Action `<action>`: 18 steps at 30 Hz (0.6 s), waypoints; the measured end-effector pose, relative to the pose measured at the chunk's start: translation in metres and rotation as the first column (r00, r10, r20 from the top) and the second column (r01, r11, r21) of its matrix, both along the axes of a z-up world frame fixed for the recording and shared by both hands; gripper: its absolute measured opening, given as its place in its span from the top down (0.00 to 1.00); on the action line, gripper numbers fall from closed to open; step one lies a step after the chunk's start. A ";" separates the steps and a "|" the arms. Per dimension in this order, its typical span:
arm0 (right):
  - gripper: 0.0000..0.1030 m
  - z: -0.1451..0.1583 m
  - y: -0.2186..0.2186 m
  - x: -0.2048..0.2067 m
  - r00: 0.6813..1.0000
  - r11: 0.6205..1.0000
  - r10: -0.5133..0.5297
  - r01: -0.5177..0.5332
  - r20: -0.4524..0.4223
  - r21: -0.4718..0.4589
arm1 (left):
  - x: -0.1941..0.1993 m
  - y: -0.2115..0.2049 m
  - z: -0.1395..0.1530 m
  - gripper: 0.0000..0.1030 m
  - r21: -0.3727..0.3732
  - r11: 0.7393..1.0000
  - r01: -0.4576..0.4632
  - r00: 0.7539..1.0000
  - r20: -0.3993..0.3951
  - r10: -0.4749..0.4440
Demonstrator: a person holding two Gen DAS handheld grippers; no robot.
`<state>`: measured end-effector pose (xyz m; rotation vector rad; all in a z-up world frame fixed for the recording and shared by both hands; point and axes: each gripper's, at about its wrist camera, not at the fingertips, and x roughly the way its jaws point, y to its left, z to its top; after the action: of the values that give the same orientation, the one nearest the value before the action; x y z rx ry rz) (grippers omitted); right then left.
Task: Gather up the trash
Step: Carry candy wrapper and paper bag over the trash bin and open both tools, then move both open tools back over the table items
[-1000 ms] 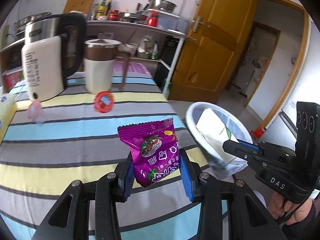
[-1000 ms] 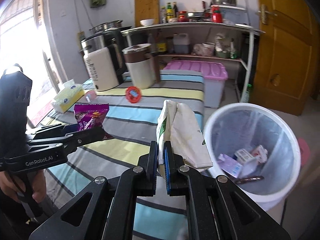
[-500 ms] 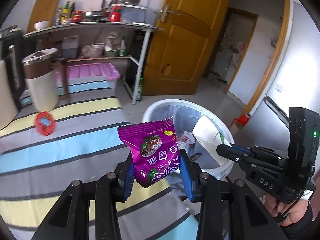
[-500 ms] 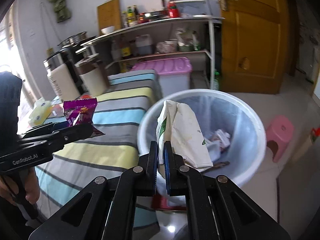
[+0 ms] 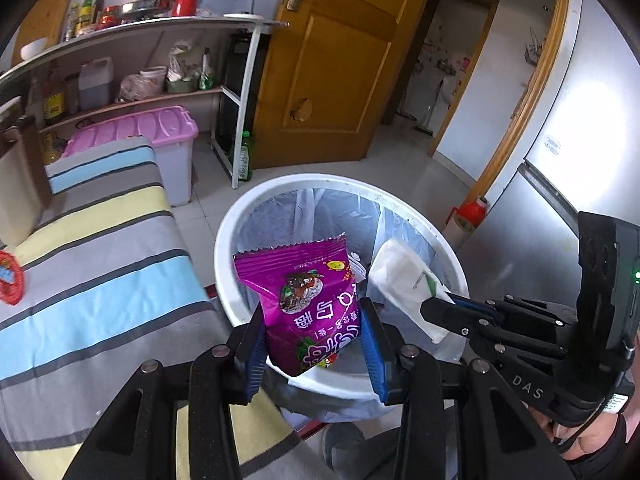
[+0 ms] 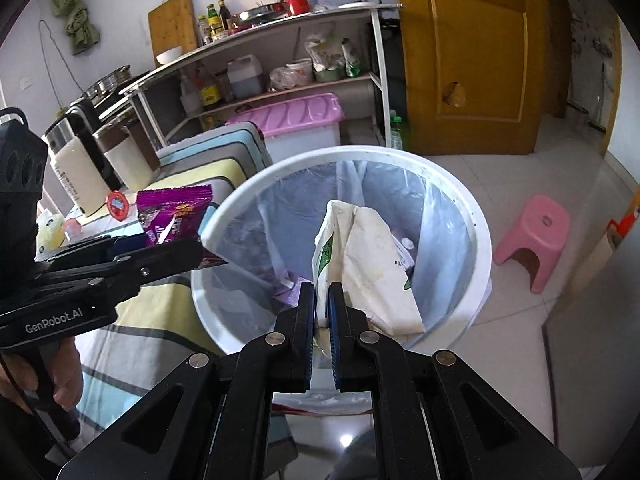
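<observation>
A glossy purple snack packet (image 5: 308, 300) stands upright over the white plastic-lined round bin (image 5: 232, 232). A crumpled white paper bag (image 6: 368, 260) hangs above the bin's litter, apparently wrappers.

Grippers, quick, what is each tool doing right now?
Left tool: closed on the purple snack packet, at the bin.
Right tool: closed on the white paper bag, over the bin.
</observation>
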<state>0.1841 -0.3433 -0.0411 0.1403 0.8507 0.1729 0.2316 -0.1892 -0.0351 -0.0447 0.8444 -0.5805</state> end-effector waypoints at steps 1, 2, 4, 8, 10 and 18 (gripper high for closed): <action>0.92 -0.001 -0.001 0.001 1.000 1.000 -0.002 0.002 -0.004 0.002 | 0.003 -0.001 -0.001 0.59 -0.001 1.000 0.003 1.000 -0.007 -0.003; 0.90 -0.002 -0.002 0.001 1.000 1.000 -0.005 0.005 -0.008 0.004 | 0.005 -0.003 -0.003 0.58 -0.001 1.000 0.008 1.000 -0.014 -0.008; 0.90 -0.004 -0.004 0.001 1.000 1.000 -0.007 0.007 -0.011 0.003 | 0.007 -0.004 -0.006 0.56 0.002 1.000 0.009 1.000 -0.020 -0.009; 0.75 -0.004 -0.004 0.001 1.000 1.000 -0.003 0.003 -0.009 0.008 | 0.009 -0.002 -0.007 0.47 -0.012 1.000 0.000 1.000 -0.021 0.000; 0.67 -0.002 -0.005 -0.001 1.000 1.000 -0.004 0.004 -0.002 0.012 | 0.009 0.000 -0.006 0.47 -0.020 1.000 -0.003 1.000 -0.022 0.003; 0.67 0.013 -0.001 -0.014 0.999 1.000 0.001 -0.002 0.034 0.027 | -0.005 0.012 0.003 0.47 -0.039 0.999 -0.024 1.000 -0.007 0.024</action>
<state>0.1701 -0.3446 -0.0285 0.1618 0.8150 0.1875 0.2267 -0.1771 -0.0321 -0.0920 0.8377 -0.5748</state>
